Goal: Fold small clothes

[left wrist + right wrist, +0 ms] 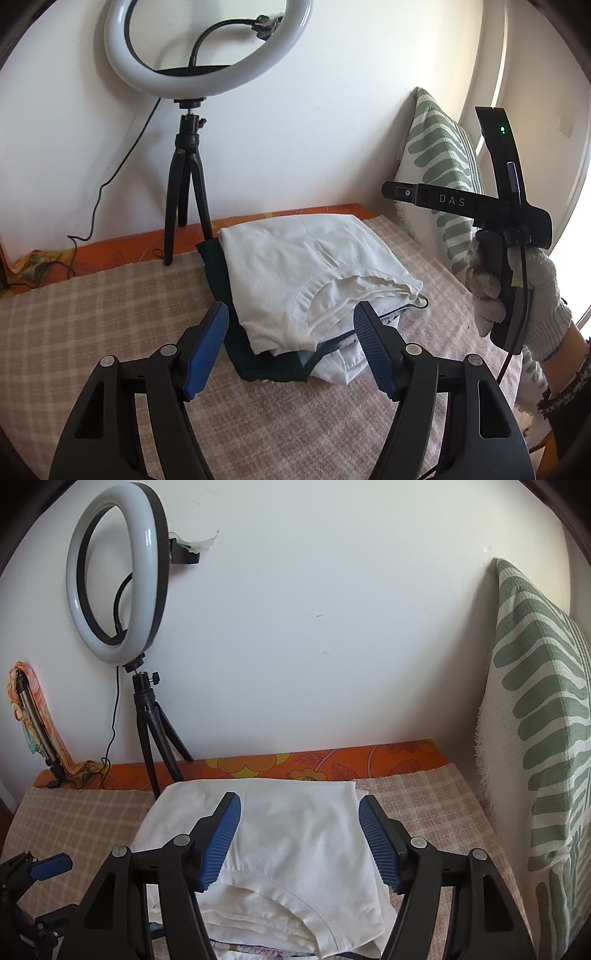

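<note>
Both grippers stand released, jaws spread, holding nothing. Left gripper (290, 314) hovers at the near end of a folded white T-shirt (310, 266). Right gripper (299, 805) hangs above that shirt, fingers straddling it. Shirt tops a small clothes stack (273, 363) on the checked bed cover (92, 306), toward its far edge, beside a ring light tripod (188, 192).
</note>
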The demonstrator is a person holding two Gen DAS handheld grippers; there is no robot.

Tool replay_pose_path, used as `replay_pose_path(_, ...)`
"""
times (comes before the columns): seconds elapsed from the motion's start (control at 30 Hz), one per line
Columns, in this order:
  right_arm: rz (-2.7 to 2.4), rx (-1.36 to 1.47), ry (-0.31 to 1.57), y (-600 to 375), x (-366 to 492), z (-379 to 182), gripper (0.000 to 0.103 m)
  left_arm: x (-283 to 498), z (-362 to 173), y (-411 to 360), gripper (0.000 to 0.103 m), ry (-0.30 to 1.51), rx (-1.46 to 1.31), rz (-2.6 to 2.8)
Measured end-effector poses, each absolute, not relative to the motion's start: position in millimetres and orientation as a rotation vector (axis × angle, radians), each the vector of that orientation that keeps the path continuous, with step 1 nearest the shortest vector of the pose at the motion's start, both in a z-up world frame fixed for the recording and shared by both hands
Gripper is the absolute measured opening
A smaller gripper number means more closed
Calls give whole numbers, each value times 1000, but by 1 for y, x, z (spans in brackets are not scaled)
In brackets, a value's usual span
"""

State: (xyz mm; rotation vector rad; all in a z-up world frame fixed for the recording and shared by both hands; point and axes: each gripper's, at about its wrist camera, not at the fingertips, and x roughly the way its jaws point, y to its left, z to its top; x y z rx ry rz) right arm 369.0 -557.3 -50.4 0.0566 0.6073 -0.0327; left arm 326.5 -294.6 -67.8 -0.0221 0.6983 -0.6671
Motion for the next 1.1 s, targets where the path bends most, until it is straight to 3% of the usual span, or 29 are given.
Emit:
replay_pose_path(0.67,-31,33,511,-485,226,14,103,209,0,-221,82,549,0,-612)
replay_pose_path(1.0,-11,118,503,-457,166,2,103,157,8,-187,84,495,31,-597)
replay_pose_path(1.1,-25,119,501,-449,150,-5,103,144,7,-179,90,482,49,-576)
